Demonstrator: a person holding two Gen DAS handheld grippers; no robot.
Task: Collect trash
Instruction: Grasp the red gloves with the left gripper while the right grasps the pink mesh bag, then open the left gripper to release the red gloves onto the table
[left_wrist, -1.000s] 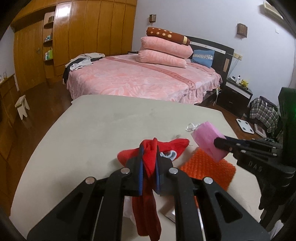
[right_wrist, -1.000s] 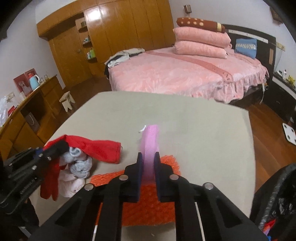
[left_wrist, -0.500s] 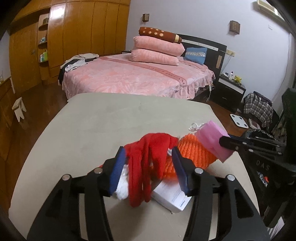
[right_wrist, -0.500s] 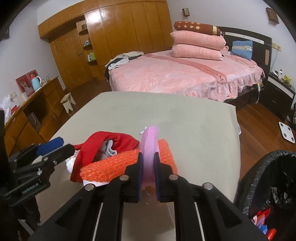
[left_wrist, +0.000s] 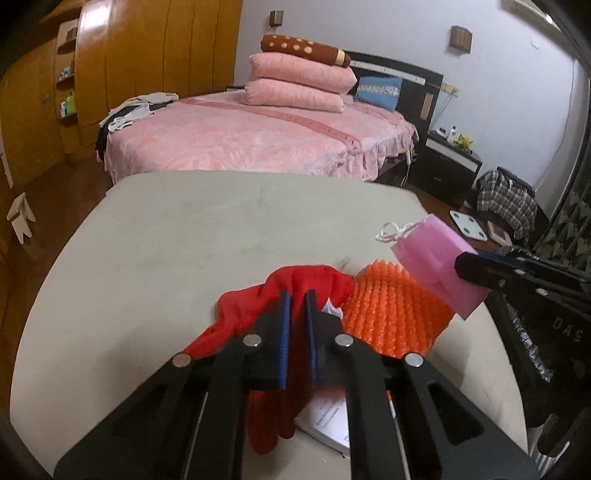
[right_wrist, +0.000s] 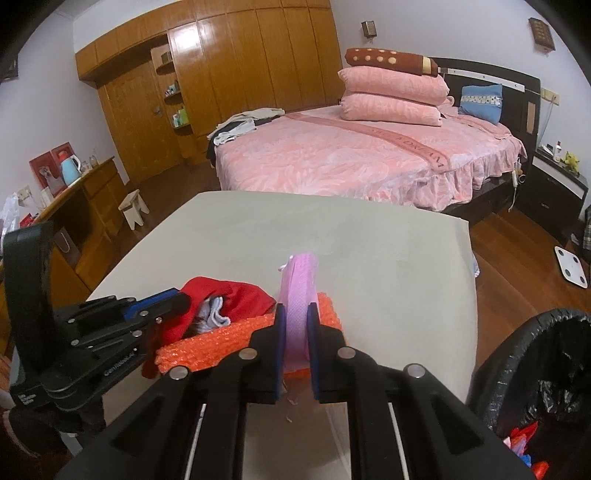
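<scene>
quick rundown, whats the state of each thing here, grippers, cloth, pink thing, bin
left gripper: shut on the red cloth
red cloth: pinched, draped on the table
right gripper: shut on the pink mask
pink mask: held off the table
orange bubble wrap: lying loose
black bin: open, bag-lined, some trash inside

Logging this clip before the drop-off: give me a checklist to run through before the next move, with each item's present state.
1. Right tool clamped on pink mask: ok.
2. Left tool shut on red cloth: ok.
3. Black-lined trash bin open, beside right tool: ok.
4. Mask clear of orange bubble wrap: cannot tell.
5. White booklet free of red cloth: not ok, cloth hangs over it.
</scene>
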